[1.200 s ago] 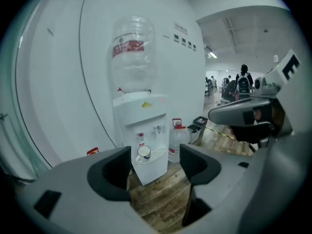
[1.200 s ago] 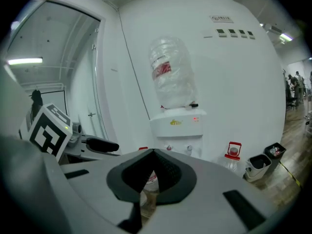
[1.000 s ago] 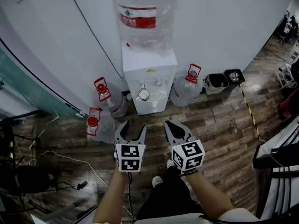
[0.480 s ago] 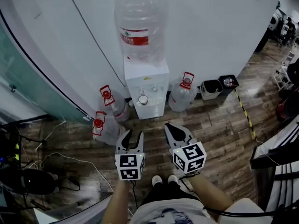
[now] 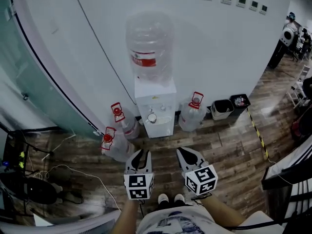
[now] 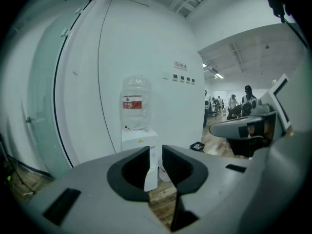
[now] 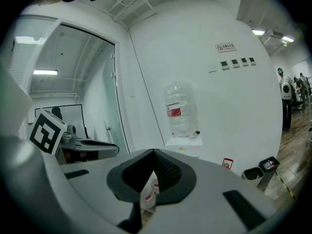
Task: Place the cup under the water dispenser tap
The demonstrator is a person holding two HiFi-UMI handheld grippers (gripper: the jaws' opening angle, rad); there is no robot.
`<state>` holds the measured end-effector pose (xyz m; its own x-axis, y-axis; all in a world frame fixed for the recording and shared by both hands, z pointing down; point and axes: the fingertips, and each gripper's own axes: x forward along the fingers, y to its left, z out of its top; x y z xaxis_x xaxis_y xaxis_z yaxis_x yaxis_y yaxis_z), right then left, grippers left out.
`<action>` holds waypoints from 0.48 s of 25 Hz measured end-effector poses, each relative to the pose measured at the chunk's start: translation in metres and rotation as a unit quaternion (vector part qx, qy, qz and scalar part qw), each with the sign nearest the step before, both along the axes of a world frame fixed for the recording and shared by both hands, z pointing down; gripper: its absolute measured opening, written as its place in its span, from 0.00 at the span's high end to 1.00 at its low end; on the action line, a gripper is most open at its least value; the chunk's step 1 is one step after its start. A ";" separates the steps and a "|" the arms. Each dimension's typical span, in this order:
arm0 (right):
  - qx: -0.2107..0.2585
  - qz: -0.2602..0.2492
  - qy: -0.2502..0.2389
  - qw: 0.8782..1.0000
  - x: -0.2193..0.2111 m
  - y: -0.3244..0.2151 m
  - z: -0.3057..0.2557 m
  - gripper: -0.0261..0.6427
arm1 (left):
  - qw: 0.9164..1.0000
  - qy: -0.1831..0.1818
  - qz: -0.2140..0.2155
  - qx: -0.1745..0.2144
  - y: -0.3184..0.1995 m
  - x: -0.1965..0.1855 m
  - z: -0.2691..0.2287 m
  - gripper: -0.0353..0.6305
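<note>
As the person backs away, the cup (image 5: 152, 117) sits under the far water dispenser (image 5: 157, 97) tap. The left gripper (image 5: 138, 155) has just been closing on nothing, the right gripper (image 5: 188, 154) is clenched empty, and placement looks done.

On the wooden floor (image 5: 234, 147) in front of you a spare water bottle (image 5: 126, 126) with a red handle stands near the white wall (image 5: 209, 57), a second bottle (image 5: 117, 150) stands just beside it and nearer to you, and a third bottle (image 5: 191, 117) stands well apart at the right. Further right you see a grey bin (image 5: 223, 109) and a black bin (image 5: 240, 102) side by side at the same wall, and a yellow-and-black striped tape (image 5: 258, 130) runs over the boards from the black bin. At your left loose cables (image 5: 73, 167) lie on the floor near a curved glass partition (image 5: 29, 77), and high on the wall you have a row of small panels (image 5: 241, 0).
</note>
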<state>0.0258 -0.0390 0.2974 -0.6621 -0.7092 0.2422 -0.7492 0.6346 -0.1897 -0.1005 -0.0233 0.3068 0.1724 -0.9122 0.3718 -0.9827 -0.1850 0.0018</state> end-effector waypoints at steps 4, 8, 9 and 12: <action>0.009 -0.004 0.002 1.000 0.004 0.000 -0.007 0.93 | 1.000 -0.003 -0.008 0.005 0.001 0.006 -0.006 0.81; 0.011 -0.007 0.001 1.000 0.000 -0.002 -0.009 0.93 | 1.000 -0.006 -0.008 0.011 0.000 0.007 -0.009 0.86; 0.011 -0.009 -0.001 1.000 -0.002 -0.003 -0.010 0.93 | 1.000 -0.010 -0.008 0.012 -0.001 0.007 -0.009 0.87; 0.006 -0.011 -0.011 1.000 -0.003 -0.004 -0.011 0.93 | 1.000 -0.017 -0.009 0.012 -0.001 0.008 -0.006 0.87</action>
<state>0.0226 -0.0432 0.2869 -0.6834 -0.6964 0.2189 -0.7300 0.6537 -0.1995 -0.0928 -0.0244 0.3003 0.1436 -0.9238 0.3550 -0.9853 -0.1669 -0.0356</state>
